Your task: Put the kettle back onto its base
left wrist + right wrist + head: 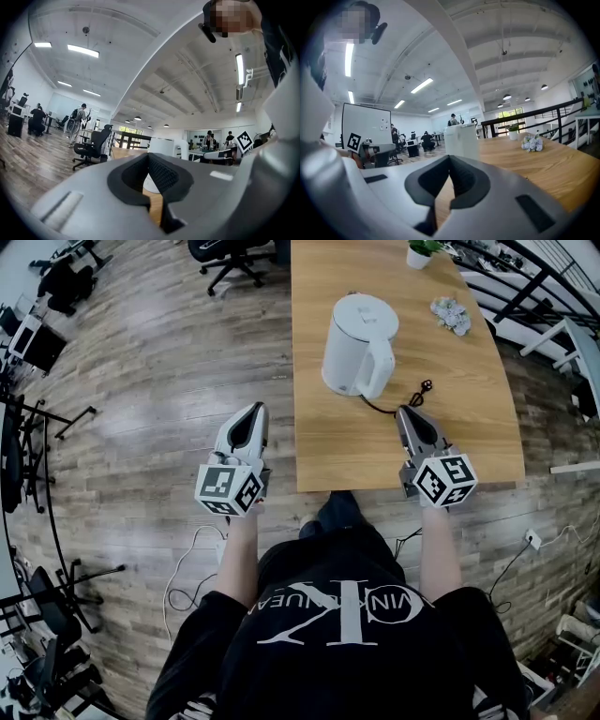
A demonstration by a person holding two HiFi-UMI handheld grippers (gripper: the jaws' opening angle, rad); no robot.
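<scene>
A white kettle (356, 348) stands upright on the wooden table (469, 427), handle toward me. A black cord (380, 410) runs out from under it to a loose plug (425, 387); I cannot make out a separate base beneath it. My right gripper (405, 412) hovers over the table's near edge, just right of the cord, shut and empty. My left gripper (253, 409) hangs over the floor left of the table, also shut with nothing in it. Beyond the closed tips the kettle (161, 145) shows in the left gripper view, and the kettle (461, 138) in the right gripper view.
A small bunch of flowers (451, 313) lies at the table's right, and a potted plant (422, 251) stands at its far end. An office chair (230, 259) is on the wooden floor to the far left. Black railings (534, 282) run along the right.
</scene>
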